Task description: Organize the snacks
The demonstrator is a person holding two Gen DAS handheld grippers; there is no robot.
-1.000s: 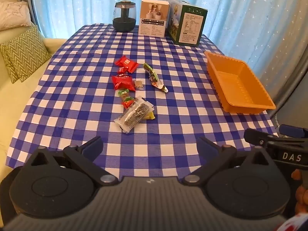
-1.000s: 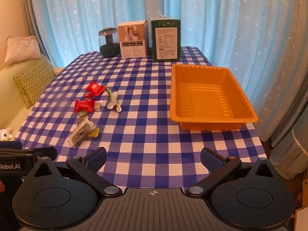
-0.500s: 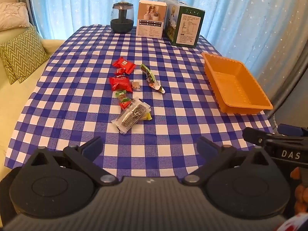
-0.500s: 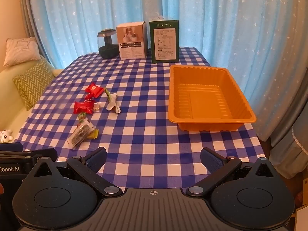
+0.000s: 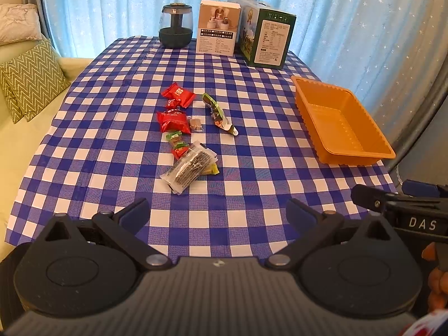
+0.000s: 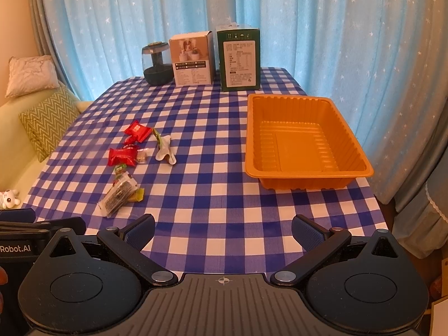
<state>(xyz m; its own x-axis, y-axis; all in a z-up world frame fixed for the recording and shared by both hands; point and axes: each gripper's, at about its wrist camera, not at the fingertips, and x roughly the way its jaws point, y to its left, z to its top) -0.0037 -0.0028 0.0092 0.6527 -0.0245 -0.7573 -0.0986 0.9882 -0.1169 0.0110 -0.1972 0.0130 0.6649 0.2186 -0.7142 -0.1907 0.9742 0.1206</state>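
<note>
Both grippers gape wide, holding nothing — left gripper (image 5: 217,214), right gripper (image 6: 222,231). The clear snack packet (image 5: 189,169), mid-frame, looks light, crinkly, slippery — pinch across its flat middle.

Looks like a home living room, going by star-printed blue curtains (image 6: 308,28), a checked tablecloth (image 6: 212,196) and a pale sofa (image 5: 16,140) with a zigzag-patterned green cushion (image 5: 30,81) alongside.
</note>
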